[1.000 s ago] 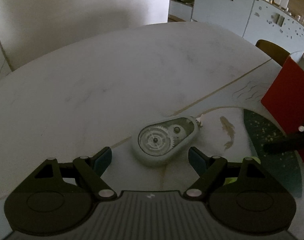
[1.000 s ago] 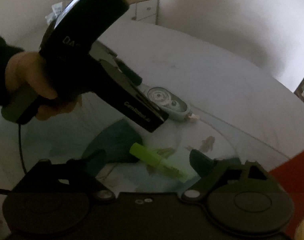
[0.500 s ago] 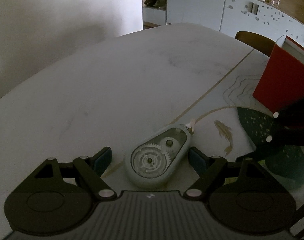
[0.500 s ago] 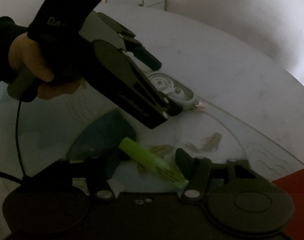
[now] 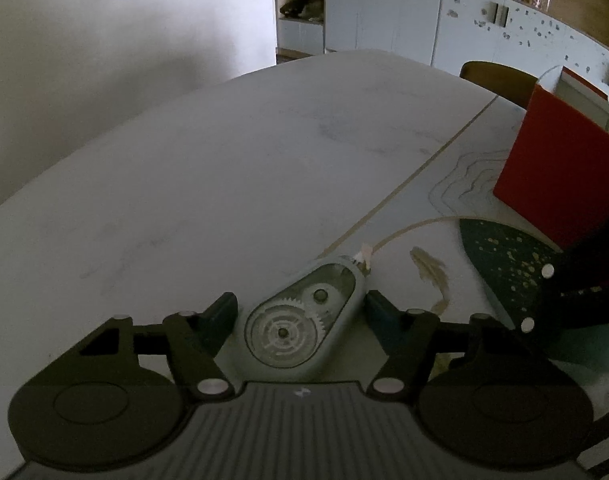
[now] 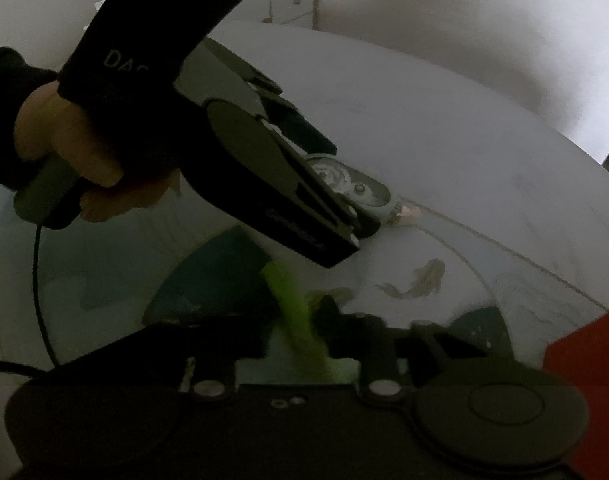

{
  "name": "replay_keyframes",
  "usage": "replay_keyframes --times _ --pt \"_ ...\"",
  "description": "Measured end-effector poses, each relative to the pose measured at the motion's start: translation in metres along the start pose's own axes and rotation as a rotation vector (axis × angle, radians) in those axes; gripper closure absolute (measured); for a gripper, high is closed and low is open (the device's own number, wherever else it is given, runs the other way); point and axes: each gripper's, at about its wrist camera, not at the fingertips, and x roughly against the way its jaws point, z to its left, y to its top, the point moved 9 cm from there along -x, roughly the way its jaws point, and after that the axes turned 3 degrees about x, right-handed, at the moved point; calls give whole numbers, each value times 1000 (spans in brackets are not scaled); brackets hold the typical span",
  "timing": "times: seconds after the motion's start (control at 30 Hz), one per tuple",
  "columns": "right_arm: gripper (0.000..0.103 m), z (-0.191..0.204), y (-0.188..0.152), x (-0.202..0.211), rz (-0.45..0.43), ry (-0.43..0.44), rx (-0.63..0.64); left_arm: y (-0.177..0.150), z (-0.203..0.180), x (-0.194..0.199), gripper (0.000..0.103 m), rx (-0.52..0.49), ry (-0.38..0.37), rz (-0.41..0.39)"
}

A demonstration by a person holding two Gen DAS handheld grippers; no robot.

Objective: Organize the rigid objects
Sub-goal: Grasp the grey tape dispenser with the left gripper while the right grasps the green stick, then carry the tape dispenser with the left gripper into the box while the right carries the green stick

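Left wrist view: my left tool [image 5: 300,312] is closing around the light, hard, slippery tape dispenser [image 5: 302,326]; my right tool [image 6: 304,332] grips the marker [image 6: 294,304].

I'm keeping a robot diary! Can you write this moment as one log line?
left hand-held gripper: closing around correction tape | right hand-held gripper: shut on green highlighter | red box: on table

Pale cabinets [image 5: 384,16] behind a white table [image 5: 224,168], wooden chair back [image 5: 500,80] at its far edge, small drawer unit [image 6: 292,0] opposite.
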Motion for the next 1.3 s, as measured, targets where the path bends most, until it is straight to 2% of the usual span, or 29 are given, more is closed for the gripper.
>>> replay_keyframes --times 0.33,0.63,0.97,1.3 --pt "88 -10 -17 22 -2 -39 -239 -10 -10 8 37 57 41 6" --pt "88 -5 -30 52 -39 -47 -352 -34 -27 28 37 150 52 5" --pt "88 -12 -50 101 -115 -54 -431 -49 -53 69 37 229 56 -13" --pt "88 -34 -54 151 -199 -80 -452 -25 -85 124 37 263 60 -77"
